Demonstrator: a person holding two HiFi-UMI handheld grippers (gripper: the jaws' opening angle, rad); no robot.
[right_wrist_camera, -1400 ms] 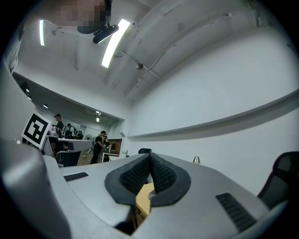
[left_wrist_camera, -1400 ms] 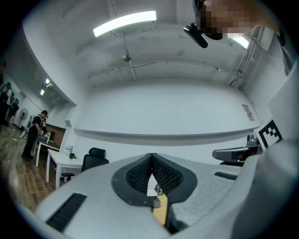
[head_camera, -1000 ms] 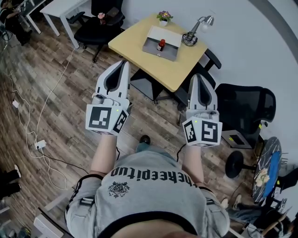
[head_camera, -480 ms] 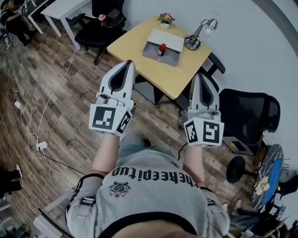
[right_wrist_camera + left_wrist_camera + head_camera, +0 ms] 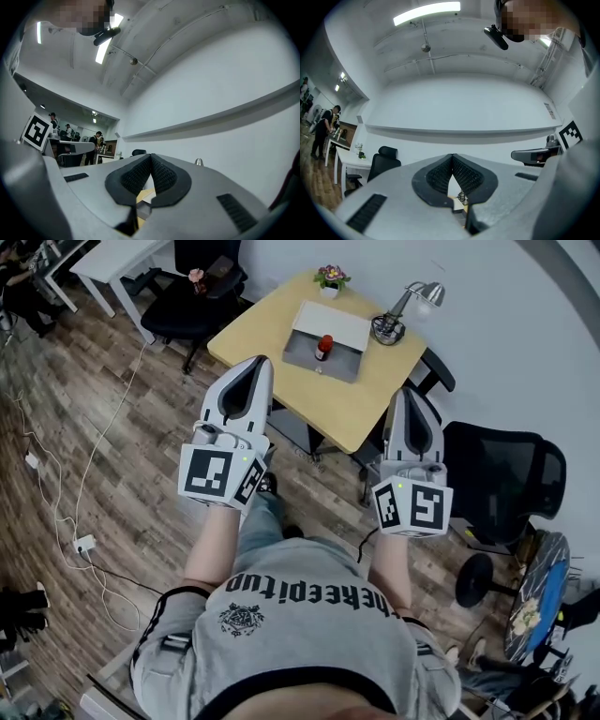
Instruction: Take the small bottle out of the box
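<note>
The right hand-held gripper (image 5: 151, 158), jaws together, faces a wall (image 5: 220, 79).

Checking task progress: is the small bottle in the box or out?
In: the small bottle stands inside the box on the table.

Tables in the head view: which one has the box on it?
The yellow table, ahead of the person. It carries the grey box with the bottle standing inside; the part of the white table visible at upper left shows no box.

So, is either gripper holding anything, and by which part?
Nothing is held. Left gripper and right gripper are shut, empty; small bottle sits in the box.
</note>
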